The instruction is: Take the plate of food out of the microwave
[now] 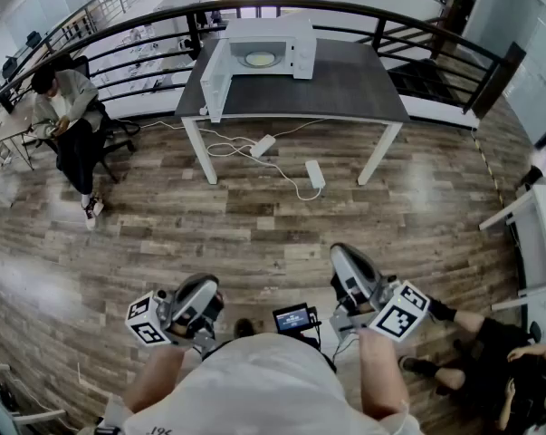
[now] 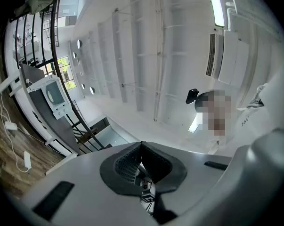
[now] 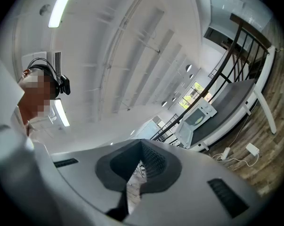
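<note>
The plate of food (image 1: 260, 59) sits inside the white microwave (image 1: 263, 48), whose door (image 1: 215, 82) hangs wide open to the left, on a grey-topped table (image 1: 345, 84) with white legs at the far side of a room with a wooden floor (image 1: 254, 225). The person wearing the head camera stands well apart from the table, holding the left gripper (image 1: 198, 299) and the right gripper (image 1: 354, 275) close to the body, a small screen (image 1: 292, 317) between them. Both grippers tilt upward; each one's own view looks past its jaws to the ceiling, with the microwave small and distant off to one side. The jaws of the left gripper (image 2: 142, 154) are together with nothing between them, and those of the right gripper (image 3: 141, 161) are likewise closed and empty. Two white power strips (image 1: 315, 174) and their cables lie on the floor under the table's front edge. A dark railing (image 1: 345, 7) curves behind the table. A seated person (image 1: 69, 116) is at the left, and a second person (image 1: 490, 352) sits on the floor at lower right.
</note>
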A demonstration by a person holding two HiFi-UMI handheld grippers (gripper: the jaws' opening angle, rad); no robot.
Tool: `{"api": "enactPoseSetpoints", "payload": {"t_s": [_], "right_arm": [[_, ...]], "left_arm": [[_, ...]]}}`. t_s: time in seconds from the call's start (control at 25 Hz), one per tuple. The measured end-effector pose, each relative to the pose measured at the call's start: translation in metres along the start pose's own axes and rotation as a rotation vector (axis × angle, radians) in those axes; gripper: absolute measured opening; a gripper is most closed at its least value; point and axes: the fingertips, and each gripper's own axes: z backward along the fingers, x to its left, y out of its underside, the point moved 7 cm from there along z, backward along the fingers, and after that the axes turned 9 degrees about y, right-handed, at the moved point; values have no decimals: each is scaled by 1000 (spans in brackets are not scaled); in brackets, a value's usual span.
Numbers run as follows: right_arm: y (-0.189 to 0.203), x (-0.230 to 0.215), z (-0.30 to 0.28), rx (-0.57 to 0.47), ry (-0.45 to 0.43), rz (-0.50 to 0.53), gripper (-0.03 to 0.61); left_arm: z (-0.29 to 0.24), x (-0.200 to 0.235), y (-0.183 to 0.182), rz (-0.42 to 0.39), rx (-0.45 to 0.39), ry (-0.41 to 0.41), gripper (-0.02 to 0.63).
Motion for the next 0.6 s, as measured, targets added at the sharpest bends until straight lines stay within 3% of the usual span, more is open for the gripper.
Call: {"api": "enactPoseSetpoints", "payload": {"t_s": [0.24,0.6], "right_arm": [[0,1,-7,4,-6,13,-9],[1,1,-10,13,0,31,-9]], "left_arm": [[-1,-2,-1,-60,36,-19,6],[-9,0,-1,-96,18,-13,6]]}}
